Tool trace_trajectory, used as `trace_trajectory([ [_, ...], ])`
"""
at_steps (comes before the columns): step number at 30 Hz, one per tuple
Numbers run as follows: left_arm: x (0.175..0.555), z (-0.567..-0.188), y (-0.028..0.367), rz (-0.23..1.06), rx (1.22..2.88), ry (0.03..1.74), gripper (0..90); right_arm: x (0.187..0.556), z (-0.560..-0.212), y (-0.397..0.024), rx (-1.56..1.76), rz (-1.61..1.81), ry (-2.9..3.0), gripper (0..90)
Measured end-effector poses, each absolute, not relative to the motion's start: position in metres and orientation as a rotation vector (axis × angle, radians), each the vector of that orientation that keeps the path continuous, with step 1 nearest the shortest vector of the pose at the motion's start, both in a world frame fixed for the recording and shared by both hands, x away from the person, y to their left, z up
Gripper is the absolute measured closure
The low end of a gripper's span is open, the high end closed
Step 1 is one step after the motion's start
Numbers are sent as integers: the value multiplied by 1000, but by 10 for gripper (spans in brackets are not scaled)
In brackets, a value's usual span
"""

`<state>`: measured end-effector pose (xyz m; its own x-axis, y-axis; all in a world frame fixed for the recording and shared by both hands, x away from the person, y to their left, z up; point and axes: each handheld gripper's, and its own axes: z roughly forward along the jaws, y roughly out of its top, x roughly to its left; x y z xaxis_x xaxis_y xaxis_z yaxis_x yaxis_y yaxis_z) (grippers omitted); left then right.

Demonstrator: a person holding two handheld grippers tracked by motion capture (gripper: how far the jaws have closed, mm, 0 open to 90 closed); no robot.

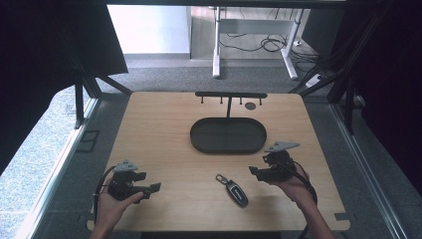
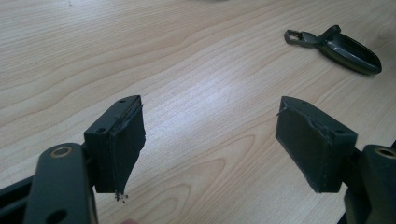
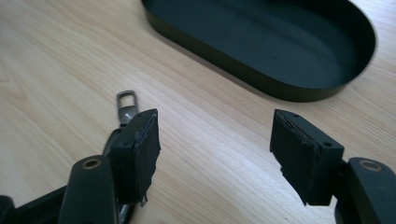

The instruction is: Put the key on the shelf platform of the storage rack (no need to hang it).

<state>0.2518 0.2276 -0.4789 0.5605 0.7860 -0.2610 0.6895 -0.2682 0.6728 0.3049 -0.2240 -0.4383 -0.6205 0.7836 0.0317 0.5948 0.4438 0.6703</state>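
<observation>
high view alone shows hook rack [image 1: 230, 95] behind tray [image 1: 228, 135].

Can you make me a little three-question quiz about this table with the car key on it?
1. True or false: the car key lies inside the oval tray.
2. Which gripper is nearer the key: A the left gripper, or B the right gripper?
3. Fill in: the jaws of both grippers hold ____.

Key: 1 false, it lies on the wooden table in front of the tray. 2 B. 3 nothing, both stand open.
</observation>
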Motion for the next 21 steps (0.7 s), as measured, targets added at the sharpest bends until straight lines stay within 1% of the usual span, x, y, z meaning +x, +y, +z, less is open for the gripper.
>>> trace_trajectory([
  [10, 252, -479, 227, 154, 2026, 1182, 242, 309, -438, -203, 1142, 885, 2517, 342],
  [21, 252, -480, 226, 151, 2024, 1184, 242, 317, -444, -180, 1094, 817, 2604, 348],
])
